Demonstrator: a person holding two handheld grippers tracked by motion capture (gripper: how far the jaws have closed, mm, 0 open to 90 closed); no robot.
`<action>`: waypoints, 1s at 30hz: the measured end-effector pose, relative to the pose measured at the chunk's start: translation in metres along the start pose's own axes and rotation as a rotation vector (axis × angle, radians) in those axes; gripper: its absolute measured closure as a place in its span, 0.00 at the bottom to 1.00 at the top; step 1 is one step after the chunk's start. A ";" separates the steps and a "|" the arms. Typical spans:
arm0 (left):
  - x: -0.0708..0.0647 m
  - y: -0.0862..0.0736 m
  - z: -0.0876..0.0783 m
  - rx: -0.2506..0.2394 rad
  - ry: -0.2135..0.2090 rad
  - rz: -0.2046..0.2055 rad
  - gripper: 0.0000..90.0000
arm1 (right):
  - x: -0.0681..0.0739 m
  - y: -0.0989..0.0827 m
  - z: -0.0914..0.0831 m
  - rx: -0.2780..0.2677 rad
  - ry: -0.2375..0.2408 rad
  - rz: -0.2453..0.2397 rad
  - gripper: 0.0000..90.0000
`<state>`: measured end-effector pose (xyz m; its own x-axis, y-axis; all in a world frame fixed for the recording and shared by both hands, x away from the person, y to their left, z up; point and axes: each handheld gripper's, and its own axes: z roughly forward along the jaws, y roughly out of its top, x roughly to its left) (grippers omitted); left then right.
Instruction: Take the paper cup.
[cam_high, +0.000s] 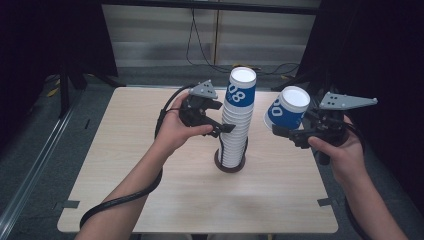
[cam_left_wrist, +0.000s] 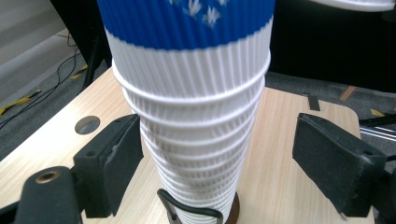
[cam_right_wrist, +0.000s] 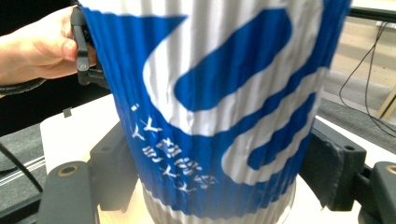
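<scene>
Cup stack (cam_high: 235, 125) upright mid-table on a dark round base (cam_high: 230, 167). Single cup (cam_high: 289, 107) is off the stack, tilted, clamped in R gripper (cam_high: 280, 131), jaws squeezing its sides; it hangs just right of the stack top. L gripper (cam_high: 226, 128) straddles the stack midway: left pad (cam_left_wrist: 116, 163) touching or nearly so, right pad (cam_left_wrist: 334, 161) clear of it, so jaws apart, no grip. No earlier pic, so motion n/a. Likely step: carry the cup away and set it down. Advice: keep R squeeze light, ribbed wall dents easily; level the cup before putting it on the table (cam_high: 150, 190); L stays around the stack as a guard vs tipping.
</scene>
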<state>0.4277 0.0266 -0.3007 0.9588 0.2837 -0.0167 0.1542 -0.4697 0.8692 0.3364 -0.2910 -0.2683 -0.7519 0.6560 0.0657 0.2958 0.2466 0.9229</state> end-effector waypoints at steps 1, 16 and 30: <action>0.000 -0.001 -0.001 0.000 0.005 0.001 0.18 | 0.001 -0.002 0.001 0.001 0.006 -0.002 0.25; -0.008 -0.031 -0.002 0.023 -0.030 0.000 0.18 | 0.009 -0.023 0.012 0.038 0.034 -0.014 0.25; -0.012 -0.069 0.003 0.039 -0.058 -0.030 0.18 | 0.017 -0.043 0.026 0.078 0.072 -0.026 0.25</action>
<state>0.4061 0.0532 -0.3618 0.9656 0.2498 -0.0720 0.1910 -0.4941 0.8482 0.3260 -0.2721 -0.3170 -0.7994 0.5965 0.0718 0.3185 0.3195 0.8925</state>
